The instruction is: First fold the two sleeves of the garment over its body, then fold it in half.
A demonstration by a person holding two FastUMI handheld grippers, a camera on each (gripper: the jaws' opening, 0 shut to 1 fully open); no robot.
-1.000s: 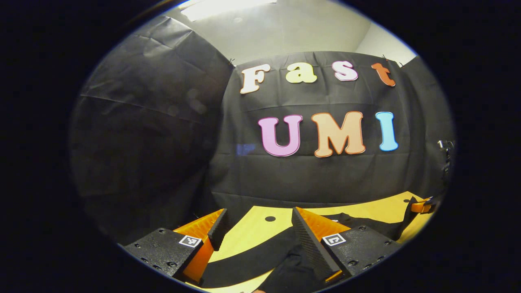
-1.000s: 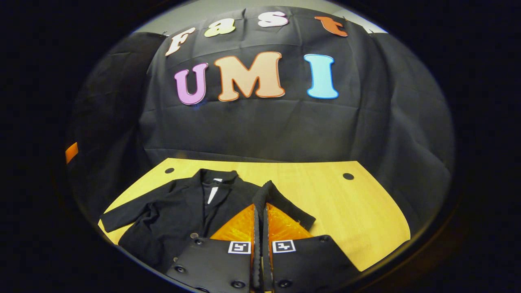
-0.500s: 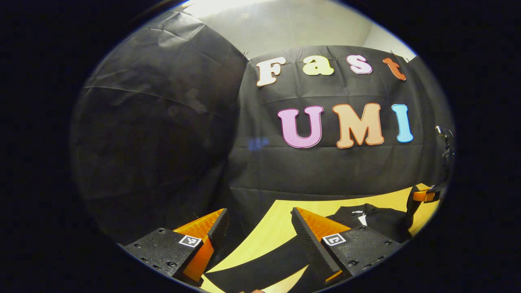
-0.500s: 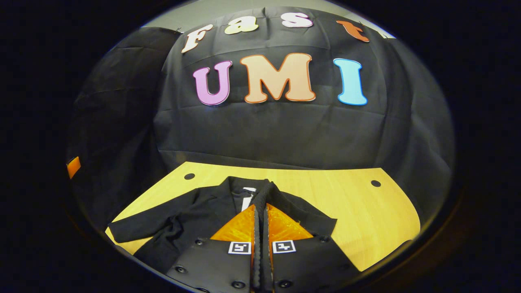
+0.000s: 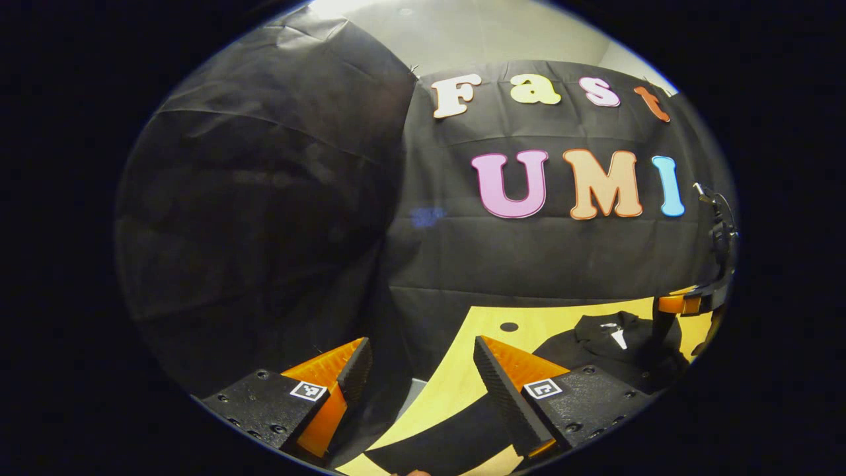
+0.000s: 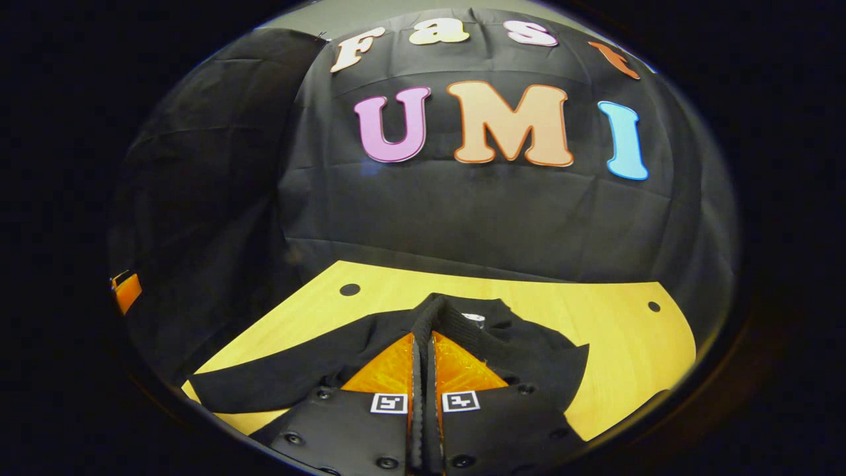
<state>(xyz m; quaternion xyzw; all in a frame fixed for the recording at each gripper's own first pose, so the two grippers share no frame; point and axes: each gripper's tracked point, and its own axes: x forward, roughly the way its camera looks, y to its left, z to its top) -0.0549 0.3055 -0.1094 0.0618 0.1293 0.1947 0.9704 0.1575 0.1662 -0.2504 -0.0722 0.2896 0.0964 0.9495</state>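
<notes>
A black jacket (image 6: 529, 354) lies flat on the yellow wooden table (image 6: 595, 317), collar toward the far wall. My right gripper (image 6: 423, 337) is shut on the cuff of one sleeve (image 6: 441, 312) and holds it raised over the jacket's body. The other sleeve (image 6: 277, 383) stretches out flat to the left. In the left gripper view, that sleeve (image 5: 449, 439) runs under my open left gripper (image 5: 421, 347), which holds nothing. The jacket's collar (image 5: 615, 340) lies farther right, with the right gripper (image 5: 687, 304) above it.
Black cloth walls close the booth behind and to the left of the table. Two round holes (image 6: 349, 289) (image 6: 653, 306) sit near the table's far corners. The table's left edge (image 5: 436, 370) drops off beside my left gripper.
My right gripper has carried the sleeve cuff leftward, from beside the jacket to over its body. The left gripper has swung left, so the jacket now sits farther right in its view.
</notes>
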